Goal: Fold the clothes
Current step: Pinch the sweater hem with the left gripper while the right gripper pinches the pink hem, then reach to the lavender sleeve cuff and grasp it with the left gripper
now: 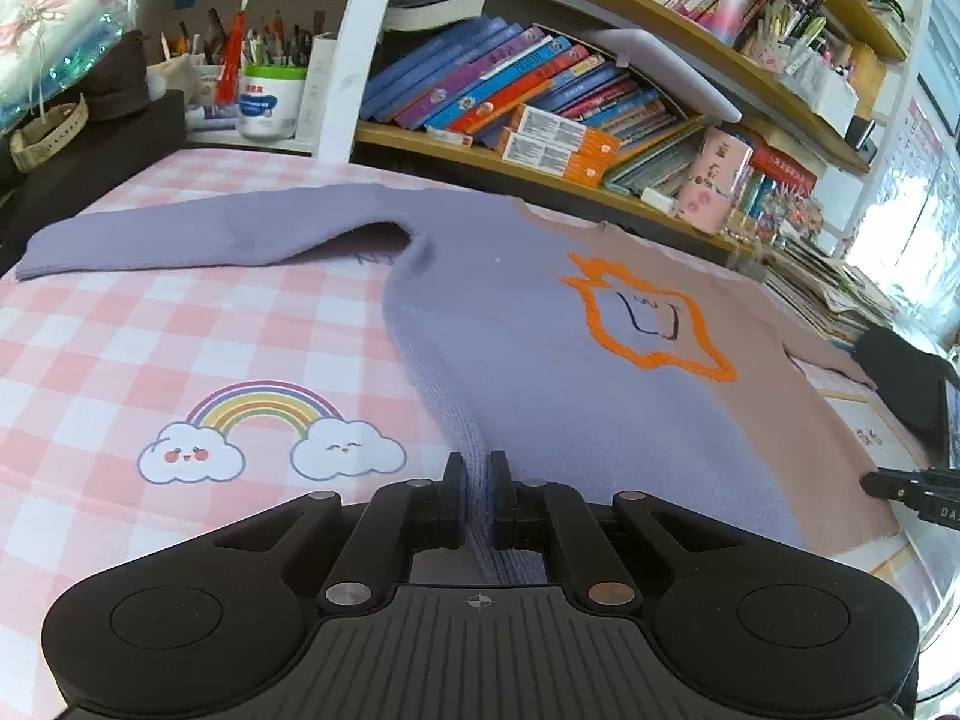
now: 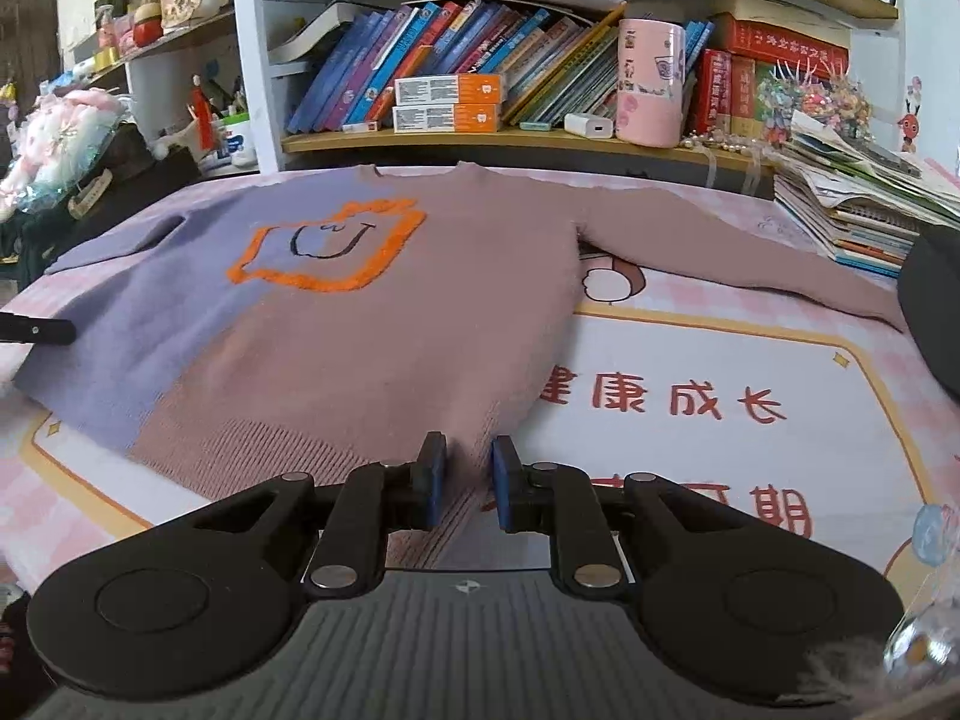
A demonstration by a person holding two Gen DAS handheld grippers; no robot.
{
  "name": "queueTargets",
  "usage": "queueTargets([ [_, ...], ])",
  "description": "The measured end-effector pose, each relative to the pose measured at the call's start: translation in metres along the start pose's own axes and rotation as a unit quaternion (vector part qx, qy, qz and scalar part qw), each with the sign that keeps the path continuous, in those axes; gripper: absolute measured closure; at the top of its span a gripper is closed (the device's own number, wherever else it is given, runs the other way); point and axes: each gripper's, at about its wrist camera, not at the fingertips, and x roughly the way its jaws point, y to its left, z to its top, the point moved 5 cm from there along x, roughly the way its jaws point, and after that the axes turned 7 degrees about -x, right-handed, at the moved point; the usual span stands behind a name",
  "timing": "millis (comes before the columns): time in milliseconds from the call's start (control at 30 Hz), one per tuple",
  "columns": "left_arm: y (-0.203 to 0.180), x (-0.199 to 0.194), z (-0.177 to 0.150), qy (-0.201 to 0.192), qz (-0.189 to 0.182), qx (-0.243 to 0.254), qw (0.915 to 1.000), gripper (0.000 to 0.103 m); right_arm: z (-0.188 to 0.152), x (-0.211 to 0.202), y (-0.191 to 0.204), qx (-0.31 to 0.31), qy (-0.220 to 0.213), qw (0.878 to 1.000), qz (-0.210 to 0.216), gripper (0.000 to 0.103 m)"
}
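**Both hem corners pinched — risks before the fold**

Now the two-tone sweater [image 2: 372, 312] lies flat, front up, on the pink checked cloth [image 1: 180, 324] over the worktop, collar toward the bookshelf [image 2: 540, 141], both sleeves spread out sideways. The left gripper [image 1: 478, 468] is clenched on a ridge of the lilac hem, knit bunched between its fingers [image 1: 454, 480]. The right gripper [image 2: 469, 456] is closed on the mauve hem corner, though its fingers stand a little apart with only thin ribbing between them — likely the looser hold.

Risks, as I judge them:
- Right corner slipping out on lifting, leaving a skewed fold.
- Uneven lifting dragging the body sideways across the cloth.
- Spread sleeves trailing and bunching under the fold.
- The right sleeve ends near the paper stack [image 2: 864, 210]; a snag could shift it.
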Motion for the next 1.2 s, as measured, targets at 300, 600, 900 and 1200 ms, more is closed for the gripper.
queueTargets([
  [300, -0.007, -0.001, -0.003, 0.007, -0.007, 0.017, 0.9998, 0.098, -0.002, -0.001, -0.008, 0.012, -0.001, 1.000, -0.009, 0.087],
  [600, -0.017, -0.010, 0.003, -0.045, 0.049, 0.063, 0.9958, 0.065, -0.002, -0.003, -0.006, 0.004, -0.002, 1.000, -0.014, 0.067],
  [900, -0.058, -0.024, 0.020, -0.126, 0.057, 0.154, 0.9784, 0.001, 0.021, -0.006, -0.003, -0.040, -0.055, 0.997, -0.046, 0.000],
  [1200, -0.061, -0.009, 0.018, -0.107, 0.095, 0.160, 0.9767, 0.000, 0.077, 0.036, 0.024, -0.160, -0.085, 0.983, 0.017, 0.000],
])
